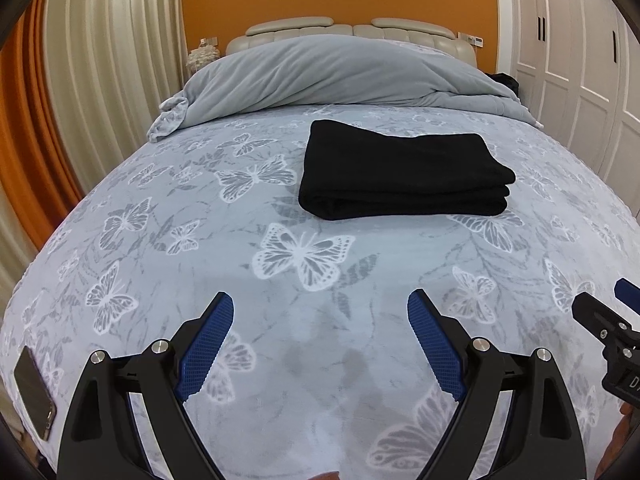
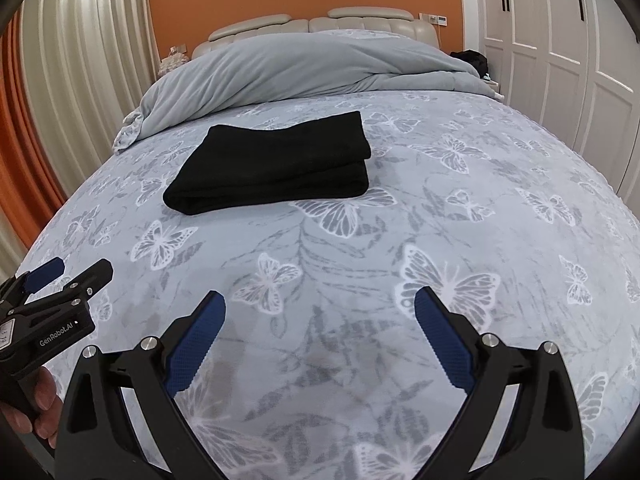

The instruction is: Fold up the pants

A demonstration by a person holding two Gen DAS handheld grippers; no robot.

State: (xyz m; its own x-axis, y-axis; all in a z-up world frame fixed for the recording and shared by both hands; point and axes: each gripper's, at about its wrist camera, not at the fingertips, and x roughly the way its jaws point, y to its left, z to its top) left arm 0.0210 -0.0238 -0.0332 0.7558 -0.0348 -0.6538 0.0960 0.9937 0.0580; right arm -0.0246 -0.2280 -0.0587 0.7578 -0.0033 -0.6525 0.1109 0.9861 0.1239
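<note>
pants folded, on bed | left gripper spread, empty | right gripper spread, empty | risk: regrasp snags top layer, unfolds stack

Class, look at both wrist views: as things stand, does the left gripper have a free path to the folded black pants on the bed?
Probably yes. The left gripper is open and holds nothing, and only bare butterfly bedspread lies between it and the black pants. They lie farther up the bed, so the arm must move forward.
</note>
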